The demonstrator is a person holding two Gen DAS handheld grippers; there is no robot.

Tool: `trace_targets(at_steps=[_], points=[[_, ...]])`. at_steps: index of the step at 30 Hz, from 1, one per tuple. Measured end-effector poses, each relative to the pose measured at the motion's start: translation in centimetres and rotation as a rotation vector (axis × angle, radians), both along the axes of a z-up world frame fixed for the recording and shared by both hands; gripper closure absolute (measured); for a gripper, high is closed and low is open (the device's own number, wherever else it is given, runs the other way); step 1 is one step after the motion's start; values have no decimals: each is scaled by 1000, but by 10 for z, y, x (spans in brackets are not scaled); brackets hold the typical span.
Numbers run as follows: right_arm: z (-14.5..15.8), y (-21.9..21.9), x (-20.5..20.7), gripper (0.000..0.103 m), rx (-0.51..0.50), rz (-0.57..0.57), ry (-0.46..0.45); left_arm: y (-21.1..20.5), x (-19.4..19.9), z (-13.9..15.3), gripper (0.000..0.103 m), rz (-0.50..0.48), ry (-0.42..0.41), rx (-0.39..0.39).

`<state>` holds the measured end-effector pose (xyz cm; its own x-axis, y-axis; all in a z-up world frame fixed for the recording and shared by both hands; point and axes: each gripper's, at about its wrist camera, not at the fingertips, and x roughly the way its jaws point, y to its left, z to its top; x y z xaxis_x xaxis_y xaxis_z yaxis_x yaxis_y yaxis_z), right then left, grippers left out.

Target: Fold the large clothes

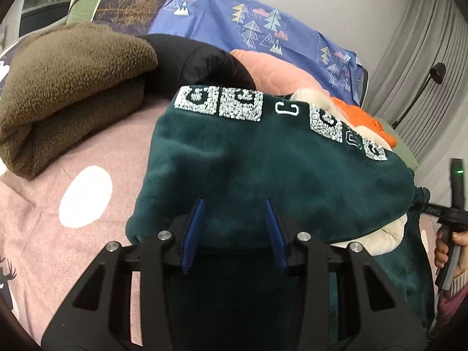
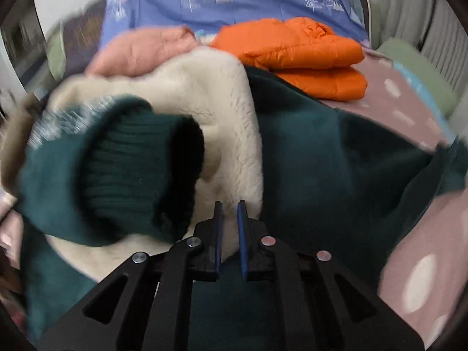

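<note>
A dark green fleece garment (image 1: 263,169) with white patterned squares and a cream fleece lining (image 2: 210,93) lies on the pink bed. My left gripper (image 1: 234,204) is open, its blue pads (image 1: 196,228) over the green fabric, gripping nothing. My right gripper (image 2: 229,204) is nearly closed on a fold of the cream lining at the garment's edge. A ribbed green cuff (image 2: 131,169) of the sleeve hangs left of it. The right gripper's handle and the hand show in the left wrist view (image 1: 450,219).
A folded brown fleece (image 1: 67,87), a black garment (image 1: 204,58) and a pink padded one (image 1: 278,70) lie behind. A folded orange jacket (image 2: 307,55) sits at the back right. A blue patterned sheet (image 1: 248,20) covers the headboard. The pink bedsheet (image 1: 58,248) has white dots.
</note>
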<state>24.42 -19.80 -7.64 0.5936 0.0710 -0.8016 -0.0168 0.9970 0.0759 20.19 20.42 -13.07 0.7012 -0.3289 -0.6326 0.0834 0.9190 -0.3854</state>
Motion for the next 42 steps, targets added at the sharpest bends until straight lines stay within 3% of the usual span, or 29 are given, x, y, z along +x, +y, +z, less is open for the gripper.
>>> trace_targets(at_steps=[2, 4, 5, 7, 9, 10, 11, 12, 13, 15, 18, 20, 22, 23, 24, 27, 29, 31, 33, 35, 38, 39, 40, 42], points=[[23, 10, -10, 86, 1, 28, -104, 0, 0, -1, 61, 0, -1, -1], [46, 14, -17, 38, 37, 67, -176, 1, -1, -1, 59, -1, -4, -3], [51, 16, -18, 31, 73, 76, -191, 2, -1, -1, 59, -1, -6, -6], [45, 13, -9, 28, 146, 86, -163, 4, -3, -1, 59, 0, -14, -18], [25, 16, 7, 26, 195, 105, -64, 5, -4, 0, 57, -1, -27, -27], [10, 20, 18, 27, 206, 125, 4, 3, -4, 2, 57, -1, -31, -23], [0, 22, 27, 38, 220, 133, 59, 2, -5, 3, 57, -1, -33, -17], [-8, 22, 30, 67, 253, 118, 86, 1, -5, 3, 58, -2, -35, -7], [-6, 21, 29, 86, 304, 127, 78, -1, -5, 4, 62, -5, -36, -1], [22, 20, 12, 88, 302, 161, -34, -4, -6, 4, 65, -5, -37, 24], [49, 18, -8, 88, 182, 147, -167, -5, -7, 7, 70, -9, -52, 42], [41, 11, -6, 86, 104, 108, -170, -7, -8, 9, 70, -6, -59, 48], [8, 2, 8, 61, 58, 92, -68, -6, -7, 6, 70, -7, -48, 48], [-11, -3, 13, 55, 61, 71, 2, -6, -6, 5, 71, -7, -39, 48], [-17, -8, 12, 49, 85, 55, 6, -5, -5, 4, 71, -8, -35, 47], [-2, -20, -1, 48, 146, 16, -74, -6, -4, 4, 72, -10, -32, 59], [19, -19, -11, 48, 112, 5, -163, -9, -3, 4, 72, -10, -28, 82], [37, -9, -18, 48, 66, 44, -252, -12, -3, 3, 72, -10, -26, 103], [43, 1, -18, 48, 104, 129, -287, -14, -4, 3, 72, -8, -24, 118], [26, 5, -12, 48, 169, 176, -253, -15, -4, 3, 72, -6, -23, 126], [-30, 12, 10, 50, 27, 111, -108, -18, -1, 0, 71, -14, 0, 137], [-53, 12, 14, 50, -15, 107, -114, -20, 0, -1, 71, -25, 11, 139], [-61, 10, 13, 49, -7, 102, -123, -23, 2, -1, 71, -30, 16, 146], [-49, 4, 11, 50, 43, 84, -129, -27, 3, 2, 71, -24, 30, 188]])
